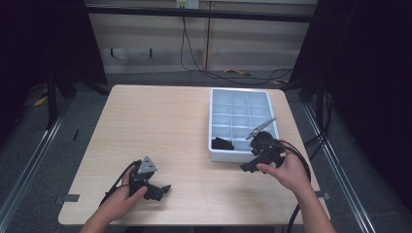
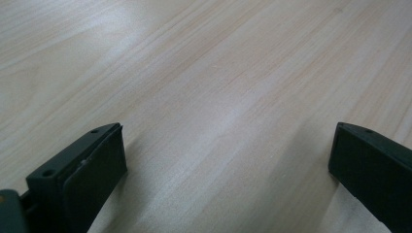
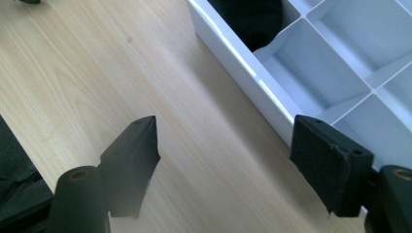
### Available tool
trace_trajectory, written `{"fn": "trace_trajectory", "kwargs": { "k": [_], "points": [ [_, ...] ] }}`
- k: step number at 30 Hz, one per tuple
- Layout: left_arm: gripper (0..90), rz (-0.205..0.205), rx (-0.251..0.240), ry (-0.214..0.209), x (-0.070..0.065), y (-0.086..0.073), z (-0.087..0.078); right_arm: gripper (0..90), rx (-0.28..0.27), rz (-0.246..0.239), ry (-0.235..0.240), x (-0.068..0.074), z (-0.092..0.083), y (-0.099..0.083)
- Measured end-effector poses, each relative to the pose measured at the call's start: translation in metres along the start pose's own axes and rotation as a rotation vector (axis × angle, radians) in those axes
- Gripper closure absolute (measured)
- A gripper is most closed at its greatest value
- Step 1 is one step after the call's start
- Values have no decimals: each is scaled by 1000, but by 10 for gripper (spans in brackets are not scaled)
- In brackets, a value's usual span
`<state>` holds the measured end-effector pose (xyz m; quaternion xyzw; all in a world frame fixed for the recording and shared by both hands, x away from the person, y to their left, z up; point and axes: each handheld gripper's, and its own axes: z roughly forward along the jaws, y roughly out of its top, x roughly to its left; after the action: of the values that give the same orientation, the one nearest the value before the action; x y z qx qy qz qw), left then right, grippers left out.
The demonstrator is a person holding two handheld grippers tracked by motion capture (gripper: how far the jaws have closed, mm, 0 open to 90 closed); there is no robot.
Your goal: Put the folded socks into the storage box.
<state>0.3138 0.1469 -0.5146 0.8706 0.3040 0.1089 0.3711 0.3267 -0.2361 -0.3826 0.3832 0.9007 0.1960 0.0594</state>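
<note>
As counted: one white tray [image 1: 241, 95], one black bundle [image 1: 222, 143], two grippers [image 1: 166, 189] [image 1: 245, 167].

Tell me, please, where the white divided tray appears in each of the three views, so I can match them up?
High view: the white divided tray sits on the table's right half, just beyond the right gripper.
Right gripper view: the tray runs across the upper right, its near wall passing behind the right jaw.
Left gripper view: bare tabletop between the jaws, no tray.
Shared landmark: the black item in the tray's near-left compartment.
</note>
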Motion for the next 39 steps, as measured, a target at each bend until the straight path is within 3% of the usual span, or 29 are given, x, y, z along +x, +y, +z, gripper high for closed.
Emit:
{"fn": "trace_trajectory", "kwargs": {
  "k": [13, 39],
  "points": [
    [0, -4, 1, 4, 0, 0, 0, 258, -24, 15, 13, -1, 5, -23],
    [0, -10, -2, 8, -1, 0, 1, 259, -47, 59, -5, -8, 15, -62]
  ]
}}
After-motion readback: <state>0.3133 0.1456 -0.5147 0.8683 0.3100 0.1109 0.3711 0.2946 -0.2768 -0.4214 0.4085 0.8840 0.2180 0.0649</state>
